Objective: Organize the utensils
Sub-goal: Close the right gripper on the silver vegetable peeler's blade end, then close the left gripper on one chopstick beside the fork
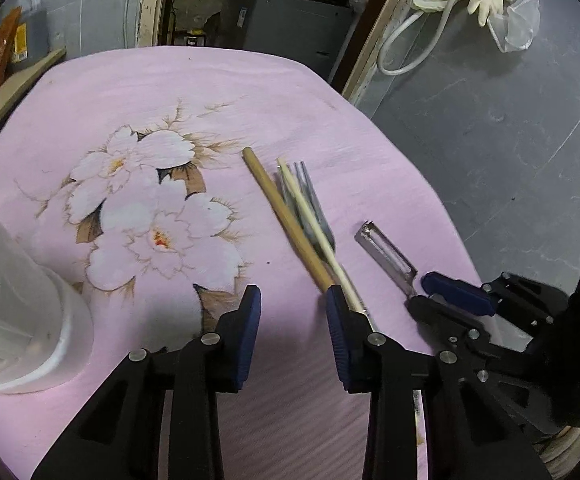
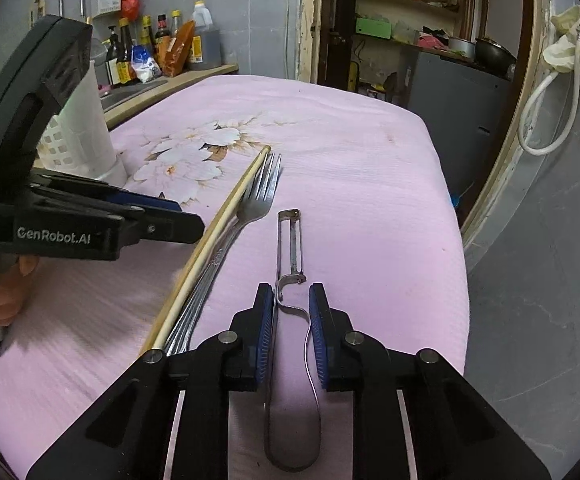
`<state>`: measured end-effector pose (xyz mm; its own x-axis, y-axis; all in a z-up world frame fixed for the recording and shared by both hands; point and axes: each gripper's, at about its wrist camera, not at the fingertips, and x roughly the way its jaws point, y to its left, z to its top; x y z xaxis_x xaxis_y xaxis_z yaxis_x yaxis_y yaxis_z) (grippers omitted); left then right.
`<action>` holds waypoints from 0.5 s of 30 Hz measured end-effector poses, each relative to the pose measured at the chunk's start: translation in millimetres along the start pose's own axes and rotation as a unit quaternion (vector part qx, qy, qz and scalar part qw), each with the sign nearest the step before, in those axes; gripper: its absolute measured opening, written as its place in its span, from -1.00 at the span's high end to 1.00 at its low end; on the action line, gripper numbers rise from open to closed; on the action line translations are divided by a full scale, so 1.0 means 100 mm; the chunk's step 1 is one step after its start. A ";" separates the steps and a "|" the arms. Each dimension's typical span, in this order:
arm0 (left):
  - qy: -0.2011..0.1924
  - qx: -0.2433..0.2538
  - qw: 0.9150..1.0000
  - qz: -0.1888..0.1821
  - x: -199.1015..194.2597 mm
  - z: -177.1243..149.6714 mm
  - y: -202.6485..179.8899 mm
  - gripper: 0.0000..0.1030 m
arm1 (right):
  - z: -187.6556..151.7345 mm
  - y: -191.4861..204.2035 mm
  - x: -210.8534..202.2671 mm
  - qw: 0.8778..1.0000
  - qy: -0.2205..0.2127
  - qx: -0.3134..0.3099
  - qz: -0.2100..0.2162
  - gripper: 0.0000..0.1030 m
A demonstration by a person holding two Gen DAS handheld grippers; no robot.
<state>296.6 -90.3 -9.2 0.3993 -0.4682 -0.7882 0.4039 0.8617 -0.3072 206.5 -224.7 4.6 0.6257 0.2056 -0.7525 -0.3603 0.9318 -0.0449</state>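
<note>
Pink cotton cloth with a printed white-flower motif [image 1: 217, 92], ribbed weave, covers the table across the middle of both views.

Item 1: flat bare-metal peeler with a looped wire handle [image 2: 287, 264]. Lies centre frame in my right view, blade end pointing away. My right gripper [image 2: 290, 300] has its blue ridged jaws narrowed around the neck; the left pad looks to touch the metal, the right pad sits just beside the wire curve. I judge this a closing grasp, not yet a firm hold.

Item 2: stainless four-tined fork with a patterned handle [image 2: 257, 204], left of the peeler, apart from it.

Item 3: two round bamboo chopsticks, one tan, one pale [image 1: 290, 216], smooth and slim, lying over and alongside the fork in a loose bundle.

Item 4: white perforated plastic utensil holder [image 2: 85, 128], upright at upper left of the right view; the likely destination.

My left gripper [image 1: 294, 304] hangs with jaws wide over bare cloth; its right pad is at the near ends of the chopsticks, nothing between the pads.

Hazards, as I judge them: thin springy wire may twist or slip from ridged pads if gripped off-centre. Round chopsticks may roll apart when nudged by one pad. Loose cloth may bunch under a scraping jaw.
</note>
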 end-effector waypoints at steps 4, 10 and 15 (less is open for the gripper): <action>-0.001 -0.010 1.000 -0.018 -0.04 -0.03 0.07 0.44 | 0.00 -0.01 0.00 1.000 -0.001 0.005 0.006 0.69; 0.003 -0.022 1.000 -0.022 -0.03 0.03 0.06 0.44 | 0.01 0.00 0.01 1.000 -0.001 0.004 0.004 0.68; 0.005 -0.026 1.000 -0.014 0.01 0.07 0.04 0.44 | 0.02 -0.01 0.01 1.000 0.000 0.005 0.006 0.68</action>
<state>304.6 -88.5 -7.9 0.3798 -0.4905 -0.7843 0.3709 0.8575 -0.3566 208.6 -224.7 4.9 0.6216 0.2171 -0.7526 -0.3602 0.9324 -0.0286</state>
